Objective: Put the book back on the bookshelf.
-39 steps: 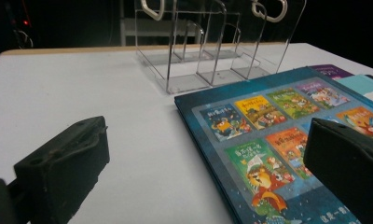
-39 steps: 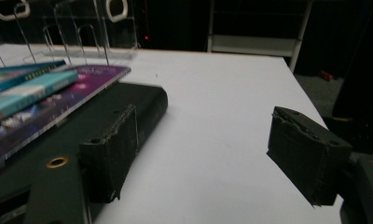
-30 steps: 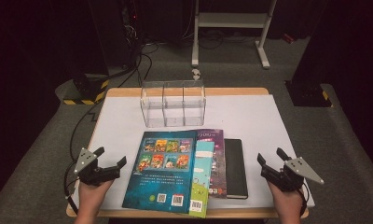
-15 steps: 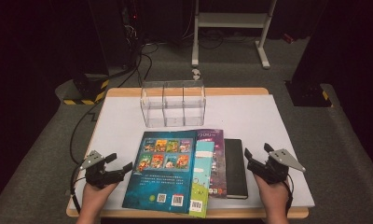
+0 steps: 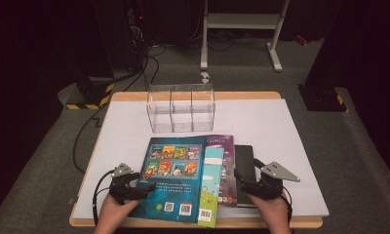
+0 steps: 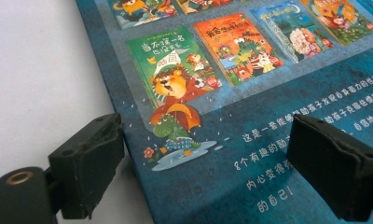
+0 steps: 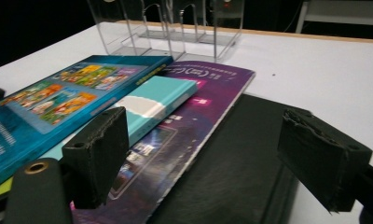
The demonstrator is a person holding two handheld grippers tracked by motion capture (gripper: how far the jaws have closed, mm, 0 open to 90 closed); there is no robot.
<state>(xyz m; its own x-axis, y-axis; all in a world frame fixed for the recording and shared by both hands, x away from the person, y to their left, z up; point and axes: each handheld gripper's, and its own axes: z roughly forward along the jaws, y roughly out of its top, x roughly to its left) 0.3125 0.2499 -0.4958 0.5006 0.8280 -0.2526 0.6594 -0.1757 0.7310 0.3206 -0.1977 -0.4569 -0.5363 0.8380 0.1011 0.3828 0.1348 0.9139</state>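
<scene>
My left gripper (image 5: 143,187) sits at the near-left edge of the blue picture book (image 5: 176,178), low over the white table (image 5: 125,136). Its fingers (image 6: 89,163) are spread apart and grip nothing: in the left gripper view one finger hangs over the bare table just beside the book's edge and the other over the blue cover, so the edge runs between them. Whether either finger touches the book I cannot tell.

The blue picture book lies flat on top of the pile, its cover showing a grid of small cartoon pictures. Just right of it, partly tucked under it, lies a thin teal book (image 5: 211,180), and under that a purple magazine (image 5: 224,168) that sticks out on the far side, toward the clear plastic rack (image 5: 182,108). The rack stands beyond the blue picture book, apart from the pile, with three compartments side by side.

Right of the purple magazine lies a black notebook (image 5: 245,168), touching the magazine's edge. My right gripper (image 5: 246,185) is at the notebook's near-right corner, on the opposite side of the pile from my left one. Its fingers (image 7: 98,156) have just been opening and stand wide and released; in the right gripper view the black notebook lies below the gap between them, with no pad pressing on it.
</scene>
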